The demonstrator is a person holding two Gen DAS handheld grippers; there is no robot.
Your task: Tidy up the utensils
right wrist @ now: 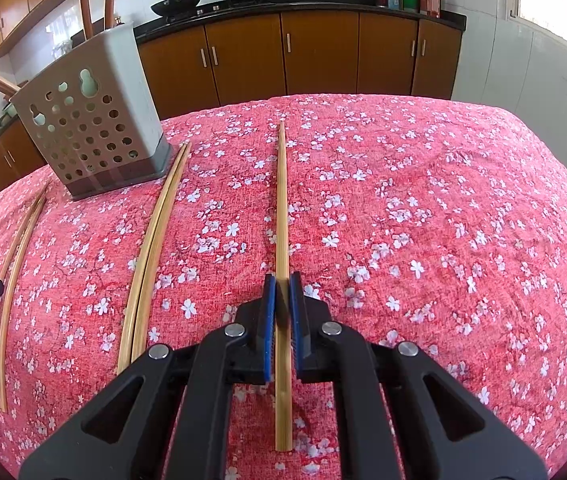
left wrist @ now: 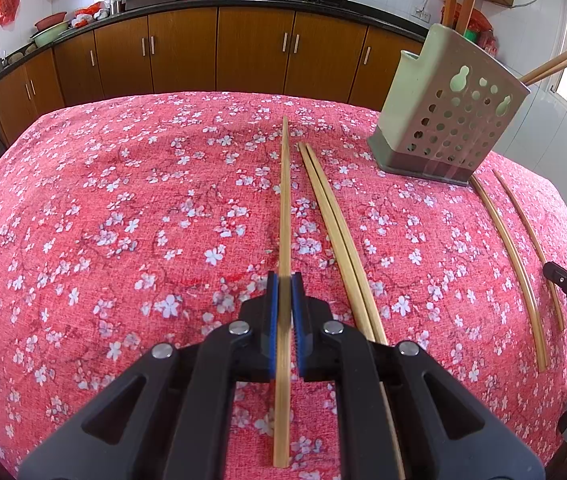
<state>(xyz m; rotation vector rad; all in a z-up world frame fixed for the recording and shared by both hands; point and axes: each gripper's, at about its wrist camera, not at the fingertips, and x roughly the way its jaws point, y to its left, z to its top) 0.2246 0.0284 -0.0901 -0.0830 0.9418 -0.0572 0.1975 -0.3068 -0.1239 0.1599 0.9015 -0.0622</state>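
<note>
Left wrist view: left gripper (left wrist: 284, 280) pinches a chopstick (left wrist: 284, 208) between blue pads, pair of chopsticks (left wrist: 335, 232) just beside on floral tablecloth (left wrist: 123, 220), perforated utensil holder (left wrist: 451, 112) far right. Right wrist view: right gripper (right wrist: 282, 280) likewise clamped on a single chopstick (right wrist: 282, 200); chopstick pair (right wrist: 155, 236) lies beside holder (right wrist: 91, 116).

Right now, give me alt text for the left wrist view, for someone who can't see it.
The left gripper pinches one bamboo chopstick over a red floral tablecloth. More chopsticks lie to its right, near a perforated utensil holder already holding some.
</note>
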